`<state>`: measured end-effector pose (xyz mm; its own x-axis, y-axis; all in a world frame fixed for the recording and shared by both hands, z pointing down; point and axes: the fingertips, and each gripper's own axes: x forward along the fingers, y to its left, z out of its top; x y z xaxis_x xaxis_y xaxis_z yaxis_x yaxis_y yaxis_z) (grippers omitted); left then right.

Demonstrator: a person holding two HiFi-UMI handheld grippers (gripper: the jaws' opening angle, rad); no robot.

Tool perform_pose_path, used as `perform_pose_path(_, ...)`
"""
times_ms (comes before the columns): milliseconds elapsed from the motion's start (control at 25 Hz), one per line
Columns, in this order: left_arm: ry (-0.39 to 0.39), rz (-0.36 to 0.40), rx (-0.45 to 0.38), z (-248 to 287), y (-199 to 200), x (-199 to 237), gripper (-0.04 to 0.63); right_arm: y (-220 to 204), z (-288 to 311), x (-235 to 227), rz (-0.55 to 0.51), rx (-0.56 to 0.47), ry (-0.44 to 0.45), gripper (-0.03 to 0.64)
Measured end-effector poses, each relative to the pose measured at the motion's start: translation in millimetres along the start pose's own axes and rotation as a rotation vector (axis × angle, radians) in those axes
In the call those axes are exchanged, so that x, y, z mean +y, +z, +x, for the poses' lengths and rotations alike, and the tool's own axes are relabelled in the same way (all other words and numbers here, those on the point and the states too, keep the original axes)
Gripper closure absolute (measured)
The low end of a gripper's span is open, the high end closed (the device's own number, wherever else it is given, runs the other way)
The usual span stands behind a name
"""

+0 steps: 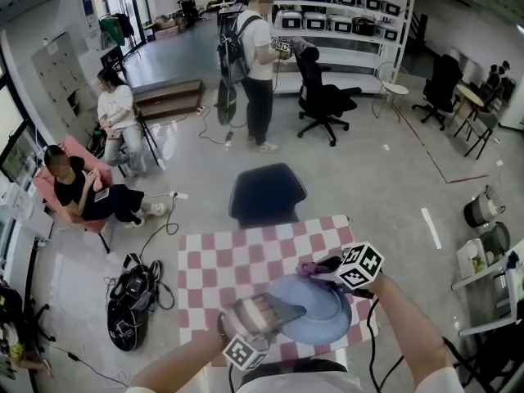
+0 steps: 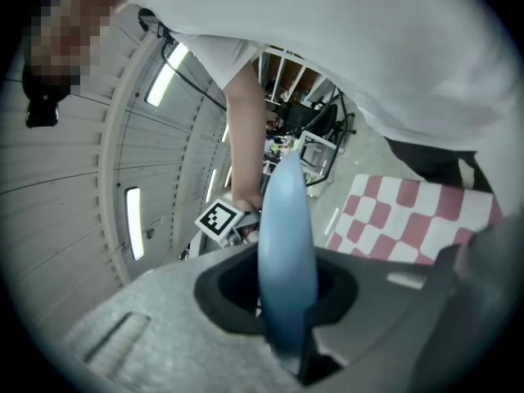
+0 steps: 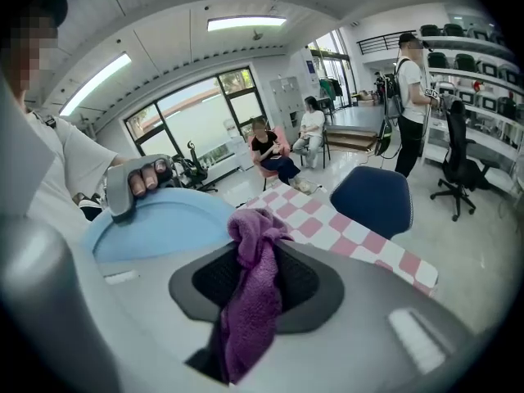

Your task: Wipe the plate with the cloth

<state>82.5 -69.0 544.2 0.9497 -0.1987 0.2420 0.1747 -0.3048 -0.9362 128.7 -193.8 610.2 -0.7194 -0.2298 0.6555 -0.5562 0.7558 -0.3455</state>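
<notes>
While the round pale-blue plate (image 1: 321,311) is held tilted above the red-and-white checked table (image 1: 237,260), the left gripper (image 1: 266,316) is clamped on its near rim | the right gripper (image 1: 332,267) pinches a bunched purple terry cloth (image 1: 309,267) at the plate's far rim | a dark-blue chair (image 1: 266,193) stands beyond the table.

a navy chair (image 1: 266,193) stands just beyond the red-checked table (image 1: 237,264); black bag (image 1: 131,309) on floor.
</notes>
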Motion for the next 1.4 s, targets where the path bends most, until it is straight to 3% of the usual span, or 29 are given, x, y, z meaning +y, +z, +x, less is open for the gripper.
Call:
perform_pose_path(320,0.018,-0.046,0.071,-13.1,-28.9,2.1,0.54,-16.1,-24.9,-4.6,0.086,-0.085,0.022,0.512)
perform_pose_path(560,0.041,-0.085,0.108,-17.2,-43.2,12.7,0.537,-15.1,-40.7,8.1,0.092,-0.146,0.024,0.512)
perform_pose_path(920,0.066,-0.122,0.15,-19.3,-57.9,13.3,0.537,-3.4,-55.6,45.3,0.013,-0.199,0.025,0.512)
perform_pose_path(1400,0.037,-0.161,0.18,-30.1,-72.7,-2.0,0.538,29.9,-33.2,118.1,-0.097,-0.212,0.101,0.512)
